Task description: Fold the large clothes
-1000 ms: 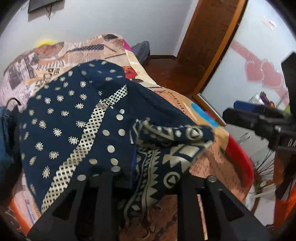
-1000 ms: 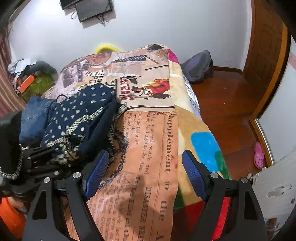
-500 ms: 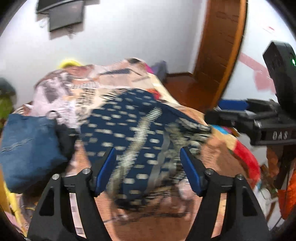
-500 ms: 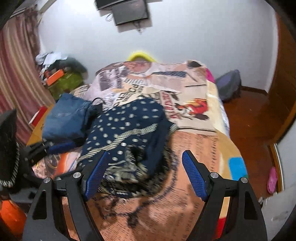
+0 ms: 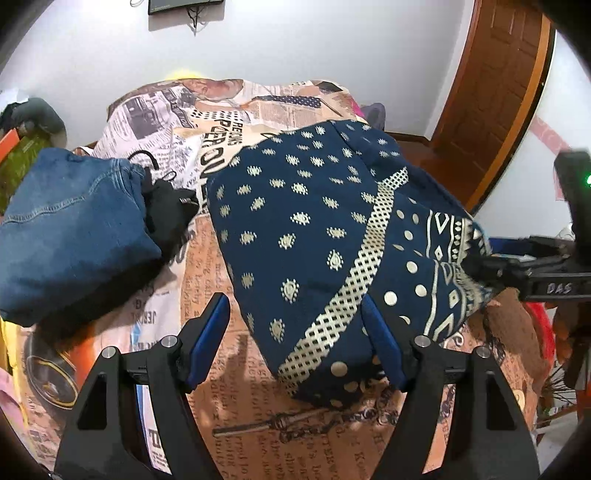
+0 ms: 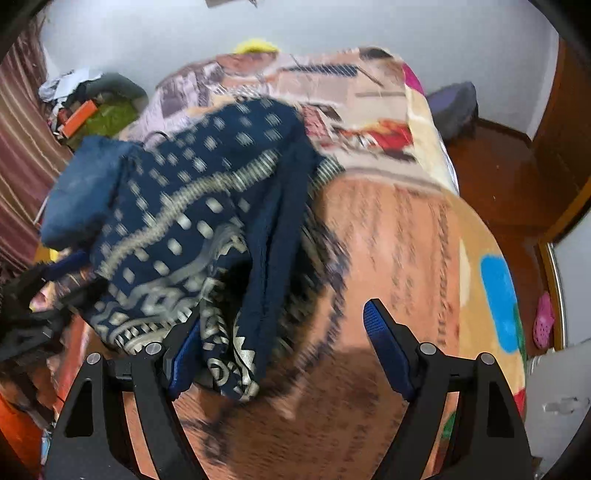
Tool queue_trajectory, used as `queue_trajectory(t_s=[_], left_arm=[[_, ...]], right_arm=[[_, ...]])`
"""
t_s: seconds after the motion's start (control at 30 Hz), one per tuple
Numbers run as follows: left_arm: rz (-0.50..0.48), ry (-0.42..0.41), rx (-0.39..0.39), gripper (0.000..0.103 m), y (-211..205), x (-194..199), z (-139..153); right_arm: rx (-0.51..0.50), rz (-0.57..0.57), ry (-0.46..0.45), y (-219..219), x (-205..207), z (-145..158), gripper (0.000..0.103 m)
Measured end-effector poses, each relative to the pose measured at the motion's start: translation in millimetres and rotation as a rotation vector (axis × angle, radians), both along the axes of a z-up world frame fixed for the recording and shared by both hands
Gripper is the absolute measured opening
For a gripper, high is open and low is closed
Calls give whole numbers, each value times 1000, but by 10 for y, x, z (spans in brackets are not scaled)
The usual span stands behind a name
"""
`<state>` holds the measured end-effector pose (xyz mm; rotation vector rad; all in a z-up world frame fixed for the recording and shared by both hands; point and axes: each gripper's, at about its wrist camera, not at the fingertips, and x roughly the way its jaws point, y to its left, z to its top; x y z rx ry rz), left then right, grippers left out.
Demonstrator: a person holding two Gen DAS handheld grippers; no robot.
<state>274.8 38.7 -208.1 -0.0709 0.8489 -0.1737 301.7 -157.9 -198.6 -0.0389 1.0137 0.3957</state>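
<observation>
The blue dotted cloth lies bunched on the bed, long from upper left to lower right. Left gripper and right gripper both gape wide, holding nothing.

Room is being bounded by plain white walls; a dark screen is being carried high on one. Bed is being covered by newspaper-print blanket. Wooden door, reddish wooden floor, striped curtain are being shown.

Black left tool with blue pads, silver screws
</observation>
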Motion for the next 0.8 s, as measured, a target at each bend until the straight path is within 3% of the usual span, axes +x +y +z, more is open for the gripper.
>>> queue_trajectory(t_s=[0.17,0.33,0.5,0.63,0.8], left_arm=[[-16,9,4,73,25,19,27],[9,-21,2,73,151,61,175],[69,0,-37,73,371,273,182],[80,92,-202,73,596,526,16],[39,255,-485,74,756,850,-369]], right_arm=[[28,-8,19,-109,-74,-3,79],[18,32,-49,2,-67,277,81],[75,69,-65,163,126,444,81],[106,94,-20,296,347,342,81],[135,53,112,264,686,-2,81]])
